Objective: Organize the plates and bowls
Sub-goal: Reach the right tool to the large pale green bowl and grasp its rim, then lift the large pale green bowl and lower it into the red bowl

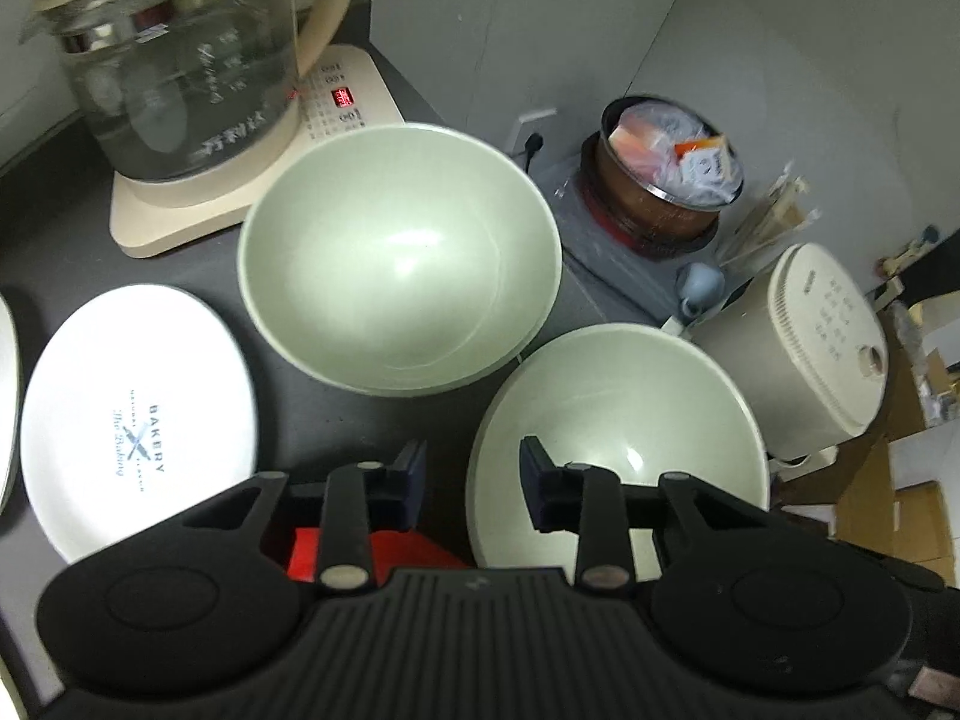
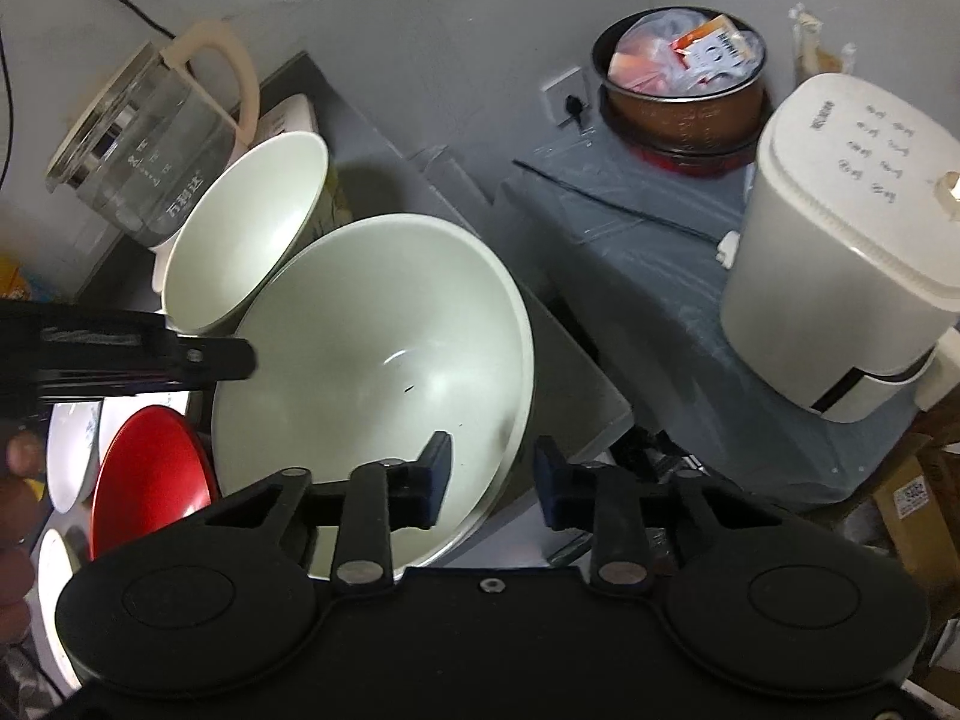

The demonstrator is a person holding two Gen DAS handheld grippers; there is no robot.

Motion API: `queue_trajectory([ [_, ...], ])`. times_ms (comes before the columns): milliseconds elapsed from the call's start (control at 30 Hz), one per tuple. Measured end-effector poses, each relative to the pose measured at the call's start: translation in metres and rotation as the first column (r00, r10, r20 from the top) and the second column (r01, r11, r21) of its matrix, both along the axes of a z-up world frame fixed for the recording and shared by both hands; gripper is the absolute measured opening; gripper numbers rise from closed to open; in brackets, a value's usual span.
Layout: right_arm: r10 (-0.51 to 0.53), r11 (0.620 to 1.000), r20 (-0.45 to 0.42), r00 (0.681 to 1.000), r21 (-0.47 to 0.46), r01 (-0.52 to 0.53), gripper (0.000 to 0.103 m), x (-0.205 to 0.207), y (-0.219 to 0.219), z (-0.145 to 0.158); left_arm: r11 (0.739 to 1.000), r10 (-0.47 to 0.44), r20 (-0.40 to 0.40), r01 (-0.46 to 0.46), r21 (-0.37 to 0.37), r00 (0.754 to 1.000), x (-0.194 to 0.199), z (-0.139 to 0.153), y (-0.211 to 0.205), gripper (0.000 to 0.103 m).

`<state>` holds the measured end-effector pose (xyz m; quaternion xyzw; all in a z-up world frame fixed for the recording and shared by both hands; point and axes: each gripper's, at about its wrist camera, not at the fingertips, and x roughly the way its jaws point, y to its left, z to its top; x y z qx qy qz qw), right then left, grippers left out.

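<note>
1. Bowls: two pale green glazed bowls, the far bowl (image 1: 399, 258) by the glass kettle (image 1: 180, 54) at the dark counter's (image 1: 60, 240) back edge, the near bowl (image 1: 618, 438) at its right edge.
2. Left gripper (image 1: 473, 480) gapes, empty, straddling the near bowl's rim, likely to grip it.
3. Right gripper (image 2: 492, 480) likewise gapes across the opposite rim, holding nothing.

"BAKERY" — white plate (image 1: 138, 414)

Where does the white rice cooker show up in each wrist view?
Left wrist: the white rice cooker sits at the right edge, just right of the nearer green bowl.
Right wrist: it fills the upper right, on the grey surface.
Shared landmark: the brown pot of packets behind it.
</note>
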<state>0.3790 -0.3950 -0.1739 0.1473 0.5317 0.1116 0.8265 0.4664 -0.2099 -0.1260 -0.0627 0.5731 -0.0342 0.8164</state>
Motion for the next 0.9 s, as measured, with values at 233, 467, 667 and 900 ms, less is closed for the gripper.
queue_trajectory([
  [233,0.004,1.000,-0.011,1.000,0.003,-0.004,0.017,0.009,-0.003,-0.006,0.999,0.023,-0.101,-0.020,0.028,0.995,0.009,-0.025,-0.007,0.013],
  [467,-0.040,0.999,0.048,0.998,-0.005,0.040,0.016,0.001,-0.007,0.001,1.000,0.008,-0.105,-0.011,-0.026,0.994,0.010,-0.029,-0.002,0.006],
  [667,-0.089,0.995,0.123,0.988,-0.022,0.092,0.015,-0.010,-0.002,0.024,0.998,-0.024,-0.035,0.022,-0.063,0.999,0.002,-0.008,0.005,0.006],
  [900,-0.118,0.992,0.171,0.978,-0.019,0.123,0.015,-0.023,0.006,0.046,0.995,-0.047,0.034,0.050,-0.086,0.998,-0.008,0.021,0.016,0.006],
])
